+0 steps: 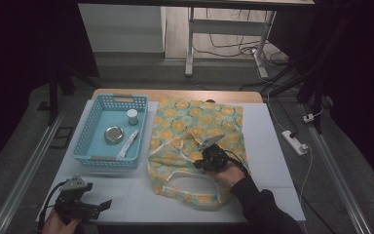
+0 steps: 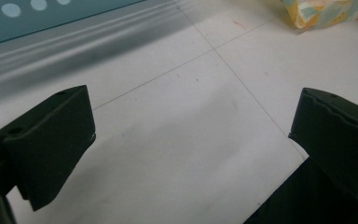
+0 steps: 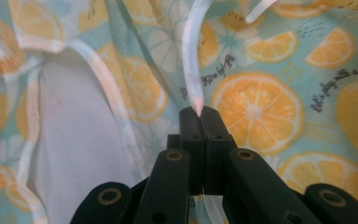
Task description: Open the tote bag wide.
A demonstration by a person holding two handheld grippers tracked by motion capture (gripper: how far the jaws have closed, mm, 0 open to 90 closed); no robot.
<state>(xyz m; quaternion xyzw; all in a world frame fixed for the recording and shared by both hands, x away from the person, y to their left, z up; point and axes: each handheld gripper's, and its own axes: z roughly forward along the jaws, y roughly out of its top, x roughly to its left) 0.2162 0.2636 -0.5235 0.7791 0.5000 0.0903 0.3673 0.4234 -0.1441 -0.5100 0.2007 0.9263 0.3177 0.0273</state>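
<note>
A cloth bag [image 1: 195,129] printed with orange slices on teal lies flat on the white table top, its white strap handles looping toward the near edge. My right gripper [image 1: 199,162] rests on the bag's lower middle. In the right gripper view the right gripper [image 3: 201,114] is shut on one white strap [image 3: 192,56], which rises from between the jaws over the bag [image 3: 256,102]. My left gripper [image 1: 102,204] hovers at the near left corner of the table, open. In the left gripper view the left gripper [image 2: 191,135] holds nothing, with bare table below it.
A light blue basket [image 1: 90,146] stands left of the bag and holds a round metal tin [image 1: 113,134], a small white jar [image 1: 132,116] and a white tube [image 1: 128,144]. The basket's wall [image 2: 28,18] and a bag corner [image 2: 326,11] lie ahead of the left gripper. A power strip [image 1: 294,141] lies on the floor at right.
</note>
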